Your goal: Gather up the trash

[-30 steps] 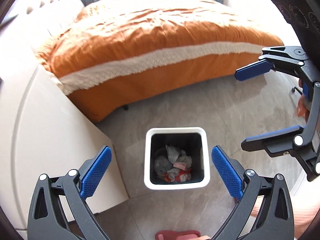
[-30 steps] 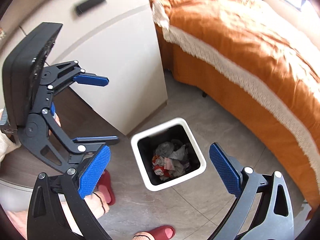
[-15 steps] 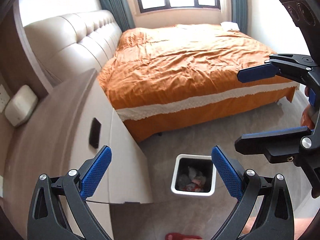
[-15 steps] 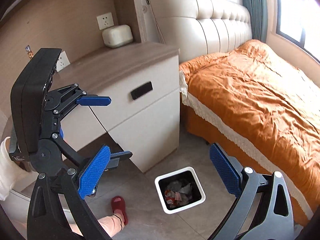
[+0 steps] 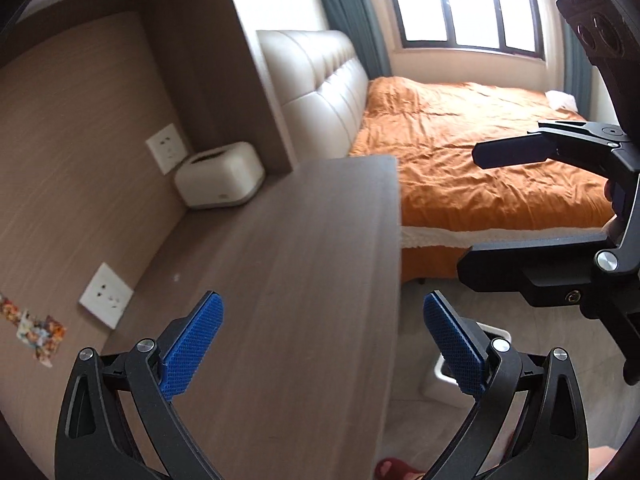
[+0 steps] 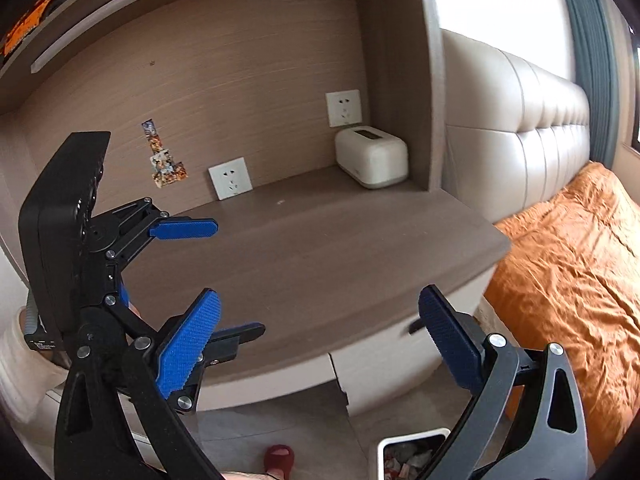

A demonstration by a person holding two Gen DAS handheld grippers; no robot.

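Observation:
The white square trash bin (image 6: 412, 458) stands on the floor below the nightstand, with crumpled wrappers inside; in the left wrist view only a corner of the bin (image 5: 442, 380) shows behind a finger. My left gripper (image 5: 320, 344) is open and empty, held above the nightstand's wooden top (image 5: 288, 280). It also shows in the right wrist view (image 6: 216, 276). My right gripper (image 6: 320, 336) is open and empty, level with the nightstand's front edge. It shows at the right in the left wrist view (image 5: 476, 208). No loose trash shows on the top.
A white tissue box (image 6: 372, 158) sits at the back corner of the nightstand (image 6: 320, 264), by wall sockets (image 6: 230, 178) and a sticker strip (image 6: 164, 160). The orange bed (image 5: 480, 152) and padded headboard (image 6: 520, 120) are to the right. A red slipper (image 6: 280, 458) is on the floor.
Both grippers have risen and tilted up, from looking down at the bin on the floor to facing the nightstand top and wall. Both stay open and empty.

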